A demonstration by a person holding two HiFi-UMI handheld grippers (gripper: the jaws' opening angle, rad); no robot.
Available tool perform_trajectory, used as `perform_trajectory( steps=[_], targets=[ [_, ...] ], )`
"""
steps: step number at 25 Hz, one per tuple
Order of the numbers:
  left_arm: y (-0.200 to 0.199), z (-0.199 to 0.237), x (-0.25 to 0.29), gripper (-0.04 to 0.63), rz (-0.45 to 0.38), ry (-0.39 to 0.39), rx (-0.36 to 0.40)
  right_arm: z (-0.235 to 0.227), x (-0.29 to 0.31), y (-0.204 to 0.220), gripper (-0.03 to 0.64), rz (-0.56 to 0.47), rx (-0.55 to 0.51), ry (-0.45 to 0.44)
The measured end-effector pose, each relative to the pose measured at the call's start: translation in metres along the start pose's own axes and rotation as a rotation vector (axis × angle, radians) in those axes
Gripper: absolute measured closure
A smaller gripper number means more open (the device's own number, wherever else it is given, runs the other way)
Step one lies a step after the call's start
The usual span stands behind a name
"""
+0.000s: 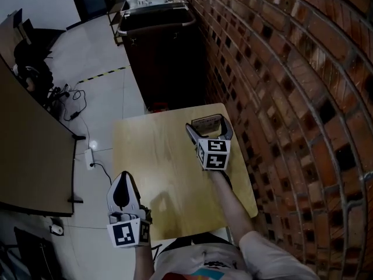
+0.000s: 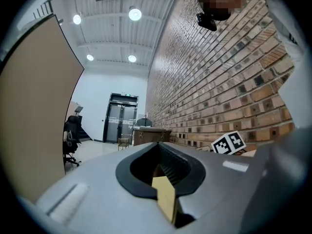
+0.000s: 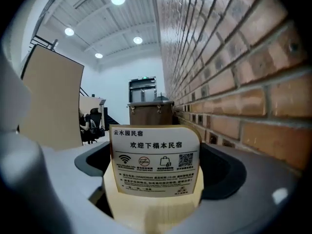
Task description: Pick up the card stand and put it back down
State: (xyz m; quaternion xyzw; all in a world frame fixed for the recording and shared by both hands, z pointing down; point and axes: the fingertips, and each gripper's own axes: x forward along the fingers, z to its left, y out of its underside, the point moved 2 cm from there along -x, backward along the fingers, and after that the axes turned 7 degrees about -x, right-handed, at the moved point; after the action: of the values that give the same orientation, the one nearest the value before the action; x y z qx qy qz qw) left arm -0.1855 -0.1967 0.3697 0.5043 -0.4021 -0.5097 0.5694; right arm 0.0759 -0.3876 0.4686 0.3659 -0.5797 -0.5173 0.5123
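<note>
Card stand [image 1: 205,121] is at the table's [image 1: 157,162] 1 o'clock corner, close to the brick wall [image 1: 280,69]. It is caught between the 2 jaws of the right gripper [image 1: 206,125]. In the right gripper view the jaws press on the stand's wooden sides, and the printed card is upright and faces the camera. No view shows whether the base rests on the wood or hangs just above it. The left gripper [image 1: 123,177] hangs at the table's 7 o'clock edge, well apart from the stand, its jaws drawn together on nothing.

From this, the step in hand looks like the lift or the set-down. To do it well, the person should hold an even pinch low on the base and move straight up and down so the card does not tilt. The base should meet the table flat, clear of the 3 o'clock edge. The jaws should spread only once the stand bears its own weight.
</note>
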Motion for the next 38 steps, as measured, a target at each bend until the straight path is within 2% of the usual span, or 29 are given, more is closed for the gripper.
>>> perform_trajectory(
  steps=[6,15,23,26,30,33,35,37,38],
  targets=[
    [0.012,0.016,0.022,0.591,0.040,-0.020,0.004,-0.001,0.067,0.043,0.063,0.121,0.022,0.042],
    [0.032,0.033,0.042,0.591,0.096,-0.053,0.006,0.009,0.119,0.089,0.062,0.268,0.020,0.024],
    [0.035,0.043,0.043,0.591,0.104,-0.083,-0.003,0.012,0.132,0.093,0.061,0.286,0.004,0.037],
    [0.034,0.042,0.042,0.591,0.102,-0.080,-0.006,0.015,0.135,0.090,0.059,0.289,0.007,0.016],
    [0.032,0.040,0.041,0.591,0.095,-0.071,-0.005,0.009,0.131,0.086,0.058,0.274,0.010,0.032],
    [0.031,0.036,0.041,0.591,0.088,-0.062,-0.006,0.005,0.121,0.078,0.066,0.247,0.053,0.017],
    [0.030,0.031,0.039,0.591,0.081,-0.051,-0.006,0.001,0.108,0.065,0.248,0.201,0.077,0.010],
    [0.026,0.026,0.037,0.591,0.071,-0.038,-0.006,-0.003,0.090,0.043,0.481,0.133,0.070,0.008],
    [0.023,0.024,0.036,0.591,0.065,-0.032,-0.008,-0.005,0.080,0.029,0.564,0.092,0.065,-0.001]
  ],
)
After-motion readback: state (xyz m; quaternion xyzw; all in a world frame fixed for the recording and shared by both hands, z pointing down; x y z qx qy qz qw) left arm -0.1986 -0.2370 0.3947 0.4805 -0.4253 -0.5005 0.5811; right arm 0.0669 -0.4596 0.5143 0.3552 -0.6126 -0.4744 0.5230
